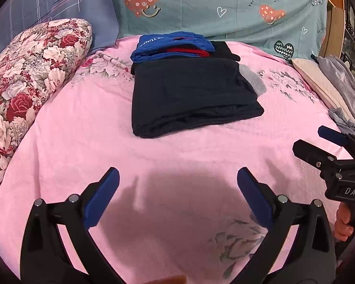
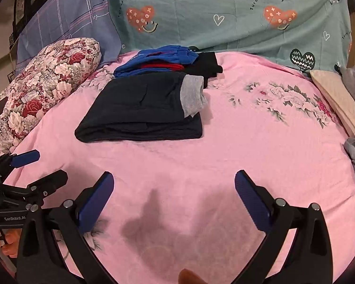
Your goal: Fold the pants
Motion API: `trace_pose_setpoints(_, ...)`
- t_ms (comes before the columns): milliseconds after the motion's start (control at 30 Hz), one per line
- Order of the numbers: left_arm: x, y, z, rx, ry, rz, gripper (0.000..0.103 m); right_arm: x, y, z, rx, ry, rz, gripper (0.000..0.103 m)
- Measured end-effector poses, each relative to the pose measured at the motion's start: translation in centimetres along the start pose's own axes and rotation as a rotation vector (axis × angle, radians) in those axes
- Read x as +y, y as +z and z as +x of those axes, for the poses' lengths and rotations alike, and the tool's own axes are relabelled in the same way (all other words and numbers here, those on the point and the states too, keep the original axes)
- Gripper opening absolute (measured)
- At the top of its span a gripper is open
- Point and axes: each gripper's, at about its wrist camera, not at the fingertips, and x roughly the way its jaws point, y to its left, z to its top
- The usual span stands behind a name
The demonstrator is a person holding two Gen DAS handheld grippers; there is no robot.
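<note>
Jaws of left gripper (image 1: 177, 198) and right gripper (image 2: 174, 201) spread wide, empty, hovering over bed (image 1: 82, 146). Folded dark pants (image 1: 191, 94) lying well ahead, long axis crosswise, slightly nearer left gripper. Fold apparently complete.

Ahead of both tools, the dark pants (image 1: 191, 94) were matt, soft cloth with a grey knit cuff (image 2: 193, 94). Beneath lay a pink sheet (image 1: 177, 153) of slightly nubbly fabric. The left gripper (image 1: 177, 198) showed matt black plastic, blue ribbed pads (image 1: 101, 198) and shiny metal pins.
</note>
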Motion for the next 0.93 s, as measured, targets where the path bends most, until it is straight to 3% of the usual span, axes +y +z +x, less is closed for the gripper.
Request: trace_pose_setpoints(933, 0.2, -0.2, 0.4, 0.016, -0.023, -0.013, 0.101, 1.2, -0.1, 0.5, 0.042, 0.006, -0.061, 0.102)
